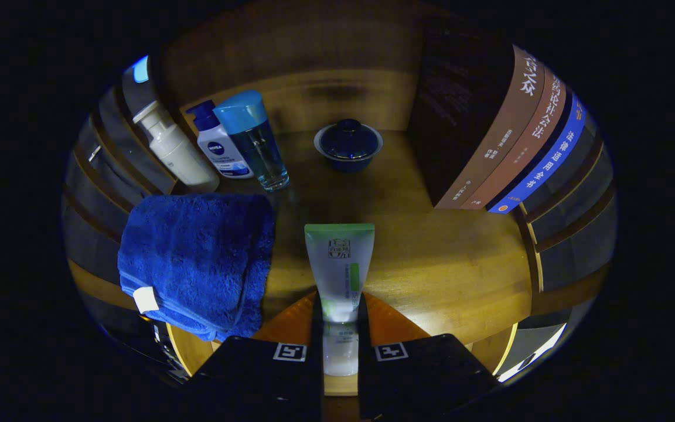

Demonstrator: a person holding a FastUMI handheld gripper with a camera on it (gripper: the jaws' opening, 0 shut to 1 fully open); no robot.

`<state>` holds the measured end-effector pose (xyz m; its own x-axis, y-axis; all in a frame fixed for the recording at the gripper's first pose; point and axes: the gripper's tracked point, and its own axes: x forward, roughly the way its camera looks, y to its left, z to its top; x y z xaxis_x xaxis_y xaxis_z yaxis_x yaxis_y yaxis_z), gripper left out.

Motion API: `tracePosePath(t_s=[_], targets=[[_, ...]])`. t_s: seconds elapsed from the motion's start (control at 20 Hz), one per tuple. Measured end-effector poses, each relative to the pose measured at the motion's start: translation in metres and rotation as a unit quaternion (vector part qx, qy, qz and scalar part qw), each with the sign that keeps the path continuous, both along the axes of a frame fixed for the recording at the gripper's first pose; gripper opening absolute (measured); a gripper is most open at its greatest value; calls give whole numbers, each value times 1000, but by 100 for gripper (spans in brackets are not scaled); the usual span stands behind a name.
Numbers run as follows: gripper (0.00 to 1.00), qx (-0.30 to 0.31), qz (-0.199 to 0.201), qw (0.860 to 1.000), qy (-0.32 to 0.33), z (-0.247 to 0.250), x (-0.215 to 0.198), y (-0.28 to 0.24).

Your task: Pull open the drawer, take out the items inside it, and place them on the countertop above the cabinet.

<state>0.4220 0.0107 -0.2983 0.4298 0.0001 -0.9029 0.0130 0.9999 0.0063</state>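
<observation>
A white tube with a green end (pixel 340 266) lies pointing away from me over the wooden countertop (pixel 443 264). Its near end sits between my fingers, and my gripper (pixel 340 337) is shut on it. Just left of the tube a folded blue towel (pixel 197 261) rests on the countertop, hanging a little over its front edge. I cannot tell whether the tube touches the wood.
At the back left stand a white pump bottle (pixel 173 146), a white bottle with a blue pump (pixel 220 146) and a clear bottle with a blue cap (pixel 255 140). A dark lidded bowl (pixel 348 143) sits at the back centre. Several books (pixel 507 135) lean at the right.
</observation>
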Motion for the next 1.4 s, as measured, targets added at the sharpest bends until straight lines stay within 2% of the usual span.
tracePosePath(t_s=[0.25,0.5,0.65,0.85,0.95,1.2,1.4], targets=[[41,-2,4,1000,-2,0,2,-1],[79,-14,25,999,-45,26,-3,3],[100,-8,18,995,-95,37,-10,4],[100,-9,24,983,-182,65,-40,8],[100,-29,29,970,-241,85,-60,5],[100,-33,24,923,-382,138,-129,10],[100,-34,14,877,-479,172,-200,9]])
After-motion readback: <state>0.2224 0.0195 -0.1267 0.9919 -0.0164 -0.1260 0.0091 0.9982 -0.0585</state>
